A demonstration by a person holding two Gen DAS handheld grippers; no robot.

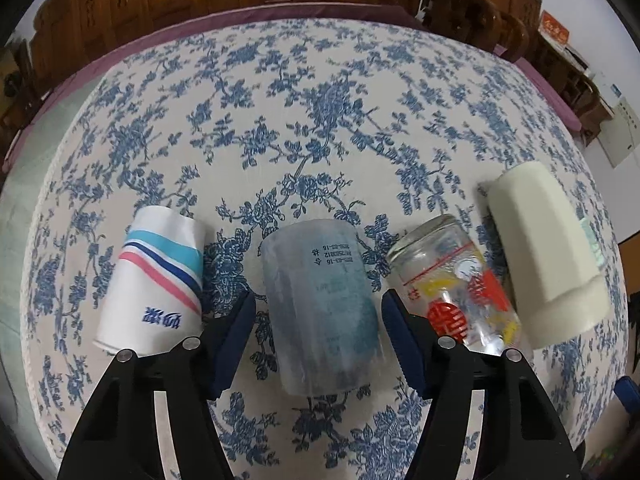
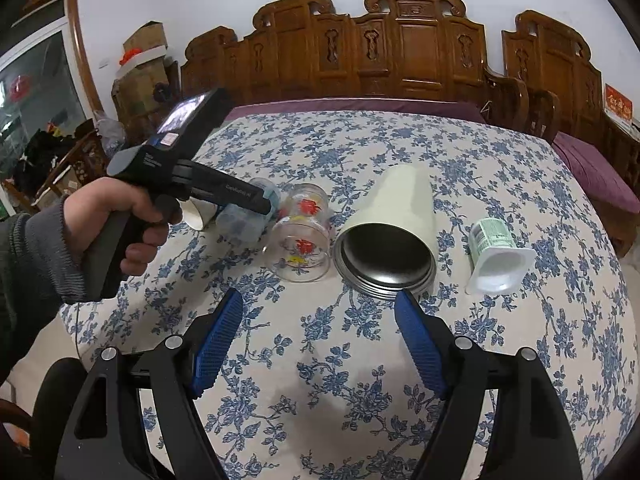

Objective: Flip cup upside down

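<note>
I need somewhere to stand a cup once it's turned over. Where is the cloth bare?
The floral tablecloth is bare between the open right gripper and the cream steel-lined tumbler, and beyond the row toward the carved wooden bench. The row from the printed clear glass to the white yogurt cup is crowded.

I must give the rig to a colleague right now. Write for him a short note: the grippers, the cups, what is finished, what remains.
Left gripper: open, fingers on either side of the frosted blue cup, not closed on it.
Right gripper: open, holding nothing, short of the cream tumbler.
On the floral tablecloth, all lying on their sides: striped paper cup, frosted blue cup, printed glass, cream tumbler, small white yogurt cup.
Done: no cup stands upside down.
Left: grasp a cup, probably the frosted blue one, and set it mouth down.
</note>
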